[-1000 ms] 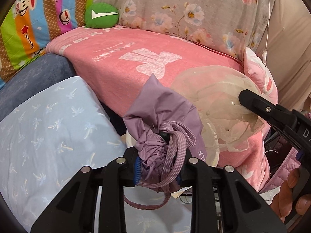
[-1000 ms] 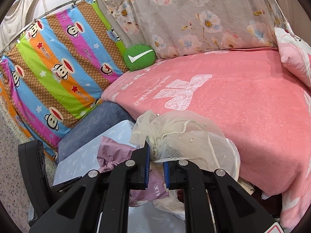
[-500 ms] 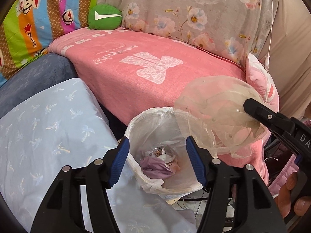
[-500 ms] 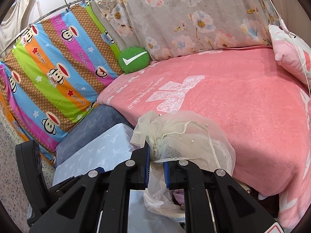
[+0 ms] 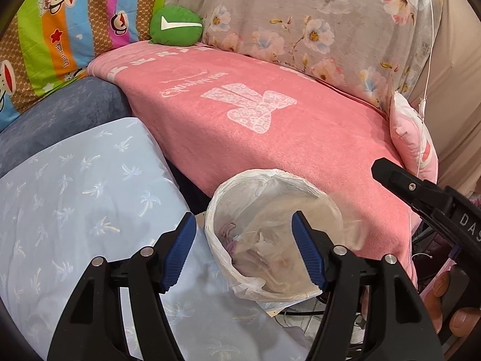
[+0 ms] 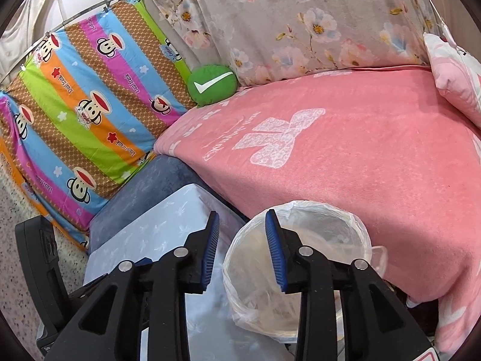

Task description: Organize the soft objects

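Left wrist view: left tongs [image 5: 244, 242] just opened, empty, above lined bin [image 5: 240, 273]; right tongs [image 6: 242, 234] likewise opening, empty.

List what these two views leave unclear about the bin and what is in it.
- Bin base: left wrist view, hidden by the left gripper.
- Purple cloth: mostly buried under the blurred sheer fabric.
- Bin contents: right wrist view, washed-out blur behind the right gripper.
- Whether the sheer fabric has settled: blurred.
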Demonstrator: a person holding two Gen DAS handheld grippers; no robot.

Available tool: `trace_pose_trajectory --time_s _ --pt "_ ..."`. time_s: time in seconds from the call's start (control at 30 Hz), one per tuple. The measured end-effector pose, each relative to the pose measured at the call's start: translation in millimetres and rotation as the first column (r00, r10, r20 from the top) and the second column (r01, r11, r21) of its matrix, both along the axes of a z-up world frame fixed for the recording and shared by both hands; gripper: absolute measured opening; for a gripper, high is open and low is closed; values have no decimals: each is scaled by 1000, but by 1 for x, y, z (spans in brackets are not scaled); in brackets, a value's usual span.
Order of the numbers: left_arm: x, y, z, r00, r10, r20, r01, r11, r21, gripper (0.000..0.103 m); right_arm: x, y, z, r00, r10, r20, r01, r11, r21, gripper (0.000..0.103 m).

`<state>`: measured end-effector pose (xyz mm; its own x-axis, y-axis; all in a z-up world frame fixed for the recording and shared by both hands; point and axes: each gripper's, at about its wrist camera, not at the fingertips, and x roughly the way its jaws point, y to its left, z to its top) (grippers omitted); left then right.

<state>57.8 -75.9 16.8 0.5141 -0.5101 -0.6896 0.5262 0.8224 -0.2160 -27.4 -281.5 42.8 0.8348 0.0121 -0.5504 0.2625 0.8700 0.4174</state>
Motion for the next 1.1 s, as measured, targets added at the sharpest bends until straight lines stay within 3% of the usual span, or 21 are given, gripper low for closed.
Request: trace_pose_trajectory --time_s 0.5,0.67,0.73,0.93,1.1 --pt "-5 9 0 1000 17 19 -17 1000 16 63 1 16 -3 997 59 -47 -61 997 -46 37" --pt "-11 17 -3 999 36 28 -37 999 36 65 -6 27 -8 992 87 -92 -97 990 -105 43" --pt "-15 22 -5 998 49 34 -51 997 49 73 -11 31 -10 990 91 -110 -105 985 -134 47" --pt "-22 37 -13 995 98 33 -100 991 89 76 -24 43 -20 981 98 -165 -130 972 -195 52" --pt "-29 44 -17 991 125 39 -129 985 117 84 -32 49 -24 977 88 -194 -132 966 -222 65"
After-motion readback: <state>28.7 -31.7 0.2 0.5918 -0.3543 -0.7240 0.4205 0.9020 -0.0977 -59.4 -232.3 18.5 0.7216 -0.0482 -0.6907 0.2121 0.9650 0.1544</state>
